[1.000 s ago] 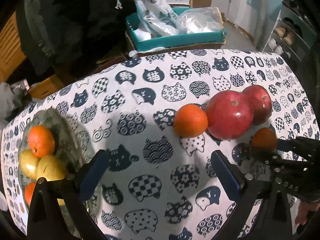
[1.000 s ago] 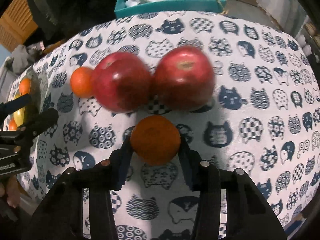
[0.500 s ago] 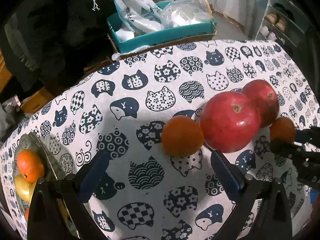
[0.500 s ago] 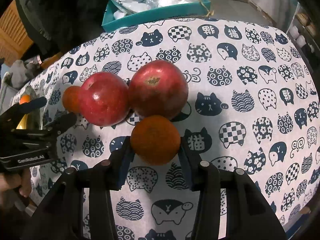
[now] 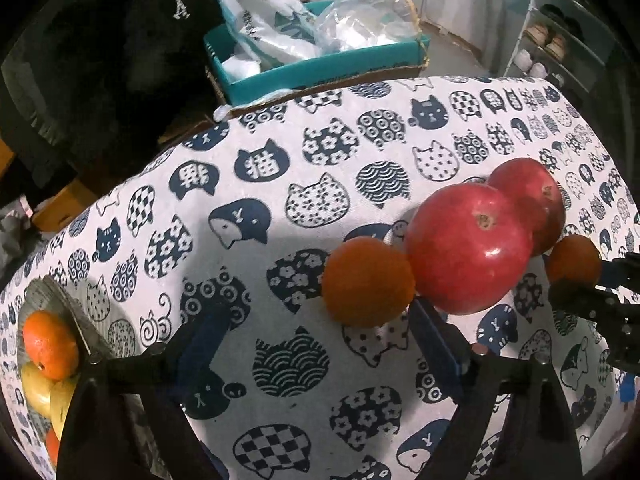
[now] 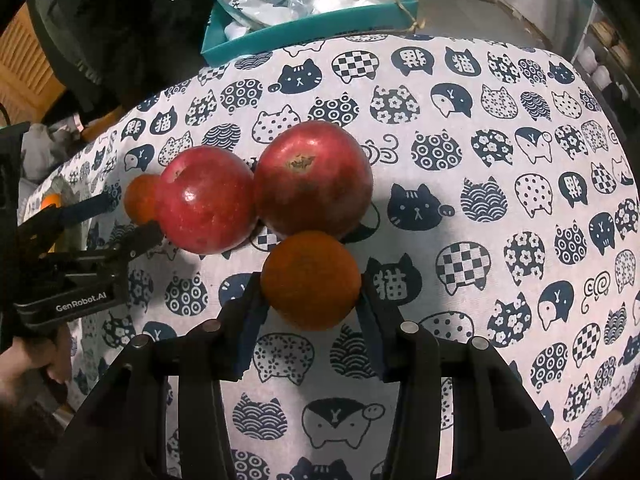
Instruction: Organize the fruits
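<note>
Two views are given. In the left wrist view, the left gripper is seen pointing down at the cat-print cloth of the desk, its jaws apart though just narrowed, with bare cloth between them; the near mandarin lies just past the right-hand pad, touching the first pomegranate, behind which the second pomegranate is partly hidden. A bowl at the left edge already holds an orange citrus and yellow fruit. The mandarin is judged light, round and soft-skinned, liable to roll and to bruise under hard pressure, so it is best taken across its widest girth; because it leans on the pomegranate, the inner pad would have to be slipped between the two. The pomegranates are judged heavier, hard-rinded and smooth, and would need wide jaws set at the equator. In the right wrist view, the right gripper is seen clamped on the held mandarin, one pad against each side at about mid-height; whether the fruit is lifted clear of the cloth cannot be told. It sits just in front of the pomegranates, close to the right-hand one. The left gripper appears at the left edge, with the near mandarin between its open fingers and not pressed.
</note>
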A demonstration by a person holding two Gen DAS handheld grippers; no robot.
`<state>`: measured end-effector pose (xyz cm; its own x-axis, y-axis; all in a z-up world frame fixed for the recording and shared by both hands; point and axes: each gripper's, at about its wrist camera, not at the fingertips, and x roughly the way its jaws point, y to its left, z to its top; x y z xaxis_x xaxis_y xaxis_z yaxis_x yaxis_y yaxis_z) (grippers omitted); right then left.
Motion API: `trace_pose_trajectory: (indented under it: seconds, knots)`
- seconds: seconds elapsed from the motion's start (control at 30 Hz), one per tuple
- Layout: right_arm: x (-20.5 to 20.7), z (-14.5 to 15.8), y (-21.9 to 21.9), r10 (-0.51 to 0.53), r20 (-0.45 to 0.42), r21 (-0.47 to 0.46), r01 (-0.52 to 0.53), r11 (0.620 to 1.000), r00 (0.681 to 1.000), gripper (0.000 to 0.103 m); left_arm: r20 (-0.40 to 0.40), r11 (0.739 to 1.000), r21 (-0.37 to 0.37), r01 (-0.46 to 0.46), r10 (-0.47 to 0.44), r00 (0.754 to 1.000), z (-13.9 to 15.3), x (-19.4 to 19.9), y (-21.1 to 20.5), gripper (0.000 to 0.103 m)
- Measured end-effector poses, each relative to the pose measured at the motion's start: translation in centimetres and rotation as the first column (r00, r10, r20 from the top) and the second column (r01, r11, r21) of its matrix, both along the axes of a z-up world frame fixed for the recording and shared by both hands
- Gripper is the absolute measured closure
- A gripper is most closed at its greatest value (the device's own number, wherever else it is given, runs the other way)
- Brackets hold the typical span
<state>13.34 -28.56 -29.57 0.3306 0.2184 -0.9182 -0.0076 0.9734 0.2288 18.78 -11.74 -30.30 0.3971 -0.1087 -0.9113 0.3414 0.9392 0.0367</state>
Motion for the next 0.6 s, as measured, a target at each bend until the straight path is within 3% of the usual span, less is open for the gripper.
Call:
trace_pose_trajectory:
  seconds: [0.13, 0.23, 0.33, 0.6]
  knots:
    - [-0.1, 0.1, -0.2, -0.007, 0.001, 0.0, 0.007, 1.0, 1.0, 0.058, 0.0, 1.0, -0.003, 0.016, -0.016, 1.0, -0.1, 0.1, -0.6, 0.021]
    - [-0.3, 0.3, -0.4, -0.008, 0.002, 0.0, 0.008, 1.0, 1.0, 0.058, -0.024, 0.998, -0.061, 0.015, -0.017, 1.0, -0.1, 0.1, -0.5, 0.035]
    - [-0.3, 0.4, -0.6, -0.012, 0.004, 0.0, 0.012, 1.0, 1.0, 0.058, -0.033, 0.995, -0.098, 0.033, -0.037, 0.999, 0.1, -0.2, -0.8, 0.057]
    - [-0.5, 1.4, -0.7, -0.008, 0.031, -0.01, 0.009, 1.0, 0.999, 0.058, -0.002, 0.992, -0.124, -0.014, 0.013, 1.0, 1.7, -0.7, 0.1, 0.063]
